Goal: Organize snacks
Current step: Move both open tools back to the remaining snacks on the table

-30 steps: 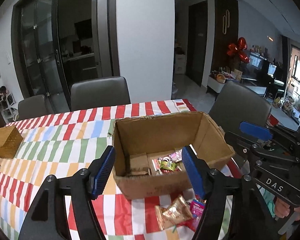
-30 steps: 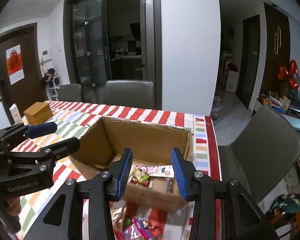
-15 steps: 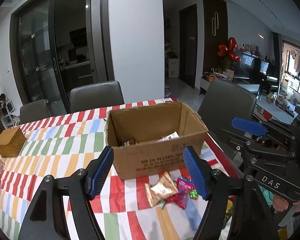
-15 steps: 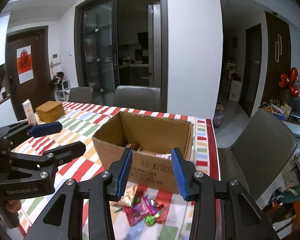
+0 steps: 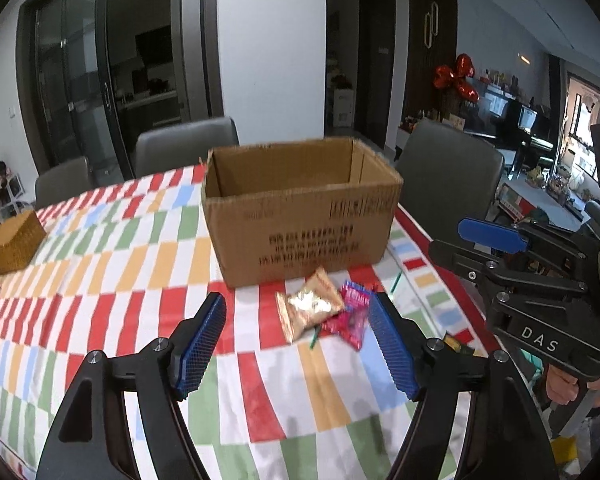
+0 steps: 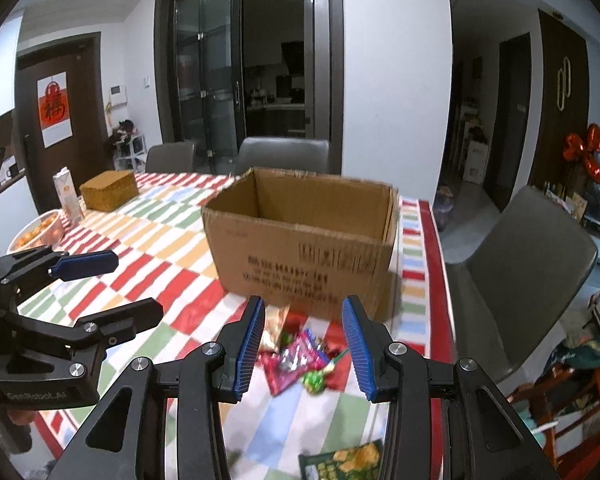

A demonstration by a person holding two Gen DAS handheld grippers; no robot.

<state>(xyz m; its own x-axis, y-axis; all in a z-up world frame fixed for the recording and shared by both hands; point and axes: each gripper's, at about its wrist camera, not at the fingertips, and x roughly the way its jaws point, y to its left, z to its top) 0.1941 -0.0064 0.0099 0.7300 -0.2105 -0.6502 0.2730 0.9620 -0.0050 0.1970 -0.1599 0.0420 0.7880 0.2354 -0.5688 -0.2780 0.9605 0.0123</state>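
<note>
Hovering with jaws apart and empty, the left hand-held gripper, just widened, and the right hand-held gripper frame the snacks lying on the surface before the box, seemingly ready to pick.

Open tablecloth in front of the box, snacks in the way

The cardboard box walls off the far side of the striped table, its top open. Just before it lie a gold packet and a pink packet, between the left gripper's parted, empty jaws. Bare cloth stretches left towards the woven box. A grey chair flanks the table's right edge.
</note>
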